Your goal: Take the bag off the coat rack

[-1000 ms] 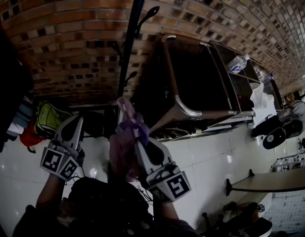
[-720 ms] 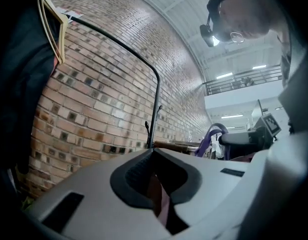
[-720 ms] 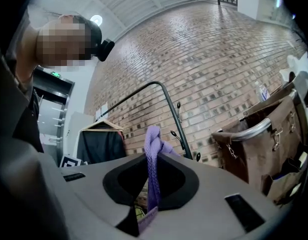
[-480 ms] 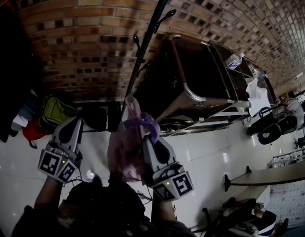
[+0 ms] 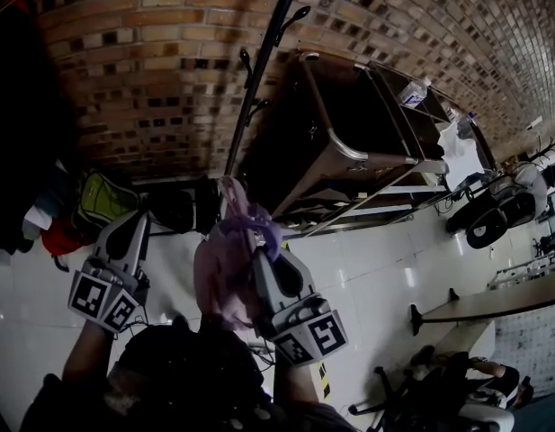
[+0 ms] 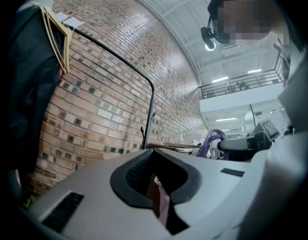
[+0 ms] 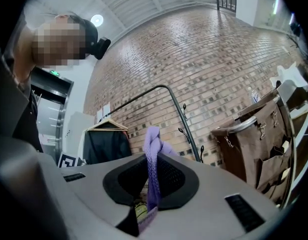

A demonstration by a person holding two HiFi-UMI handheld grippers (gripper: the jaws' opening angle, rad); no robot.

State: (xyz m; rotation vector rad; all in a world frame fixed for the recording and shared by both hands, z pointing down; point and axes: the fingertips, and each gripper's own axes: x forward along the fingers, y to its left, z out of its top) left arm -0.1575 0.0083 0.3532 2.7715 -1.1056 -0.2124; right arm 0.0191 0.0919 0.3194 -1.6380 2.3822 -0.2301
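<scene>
Nearest to me, the right tool [image 5: 259,255] is clenched on the purple strap [image 5: 250,223] of the pink bag [image 5: 219,273]. The right gripper view shows the strap [image 7: 152,169] pinched upright between the jaws, its knotted top standing above the right tool [image 7: 150,194]. The body of the bag hangs just beside that tool, on its left, between the two tools and touching only the right one.

The left tool [image 5: 136,221] is held apart from the bag with its jaws drawn together. Its own view shows the left tool [image 6: 156,194] closed down to a slit with a pinkish sliver in it, and I cannot tell what that sliver is. The purple strap [image 6: 209,140] shows off to its right.

Beyond the tools stands the coat rack [image 5: 259,70], a dark pole with hooks, and the bag hangs clear of those hooks. Behind it is the brick wall [image 5: 151,52], with a brown cart [image 5: 349,142] beside the rack. The bench [image 5: 511,300] is at the far right, its near edge well apart from the bag.
</scene>
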